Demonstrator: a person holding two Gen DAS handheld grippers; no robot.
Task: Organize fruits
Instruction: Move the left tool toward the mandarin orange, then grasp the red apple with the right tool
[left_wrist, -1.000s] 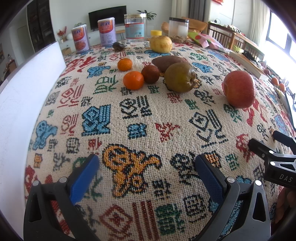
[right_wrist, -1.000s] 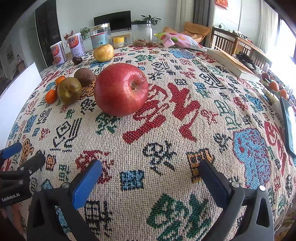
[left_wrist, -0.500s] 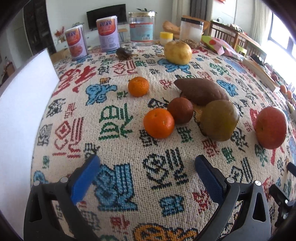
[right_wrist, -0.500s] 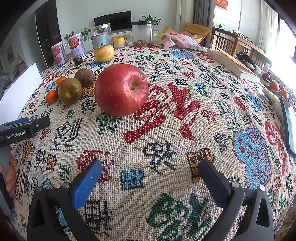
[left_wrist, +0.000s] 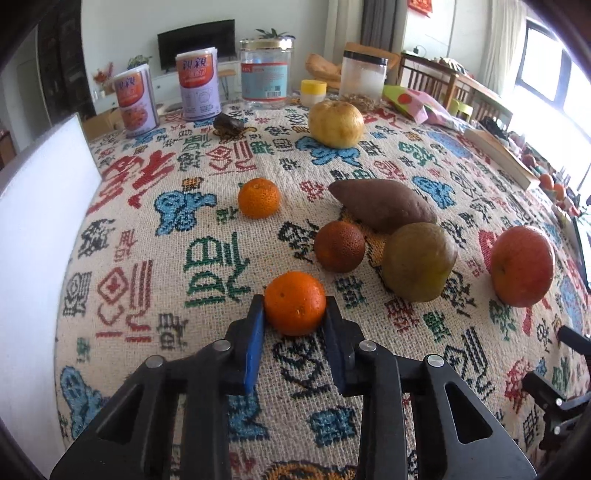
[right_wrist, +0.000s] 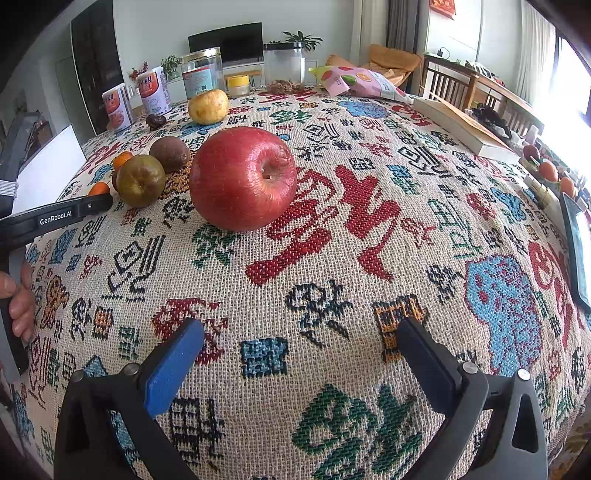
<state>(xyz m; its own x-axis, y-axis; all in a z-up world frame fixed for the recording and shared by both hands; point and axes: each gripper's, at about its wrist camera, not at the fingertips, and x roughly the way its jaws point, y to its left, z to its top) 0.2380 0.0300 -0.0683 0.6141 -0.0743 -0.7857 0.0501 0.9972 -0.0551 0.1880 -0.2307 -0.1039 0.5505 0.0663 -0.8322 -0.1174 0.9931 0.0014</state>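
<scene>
Bright daylight from window (left_wrist: 546, 74) at right, blown-out glare there; strong fisheye bending, dark vignetted corners; focus sharp.

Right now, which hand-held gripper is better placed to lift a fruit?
Left. The left hand-held gripper is shut on the near orange. The right hand-held gripper hangs open, short of the red apple.

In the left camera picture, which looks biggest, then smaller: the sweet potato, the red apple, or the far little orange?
1. Sweet potato, the longest shape.
2. Red apple, close behind; it sits at the curved edge of the picture, so those two could swap.
3. Far little orange, clearly smallest.
</scene>
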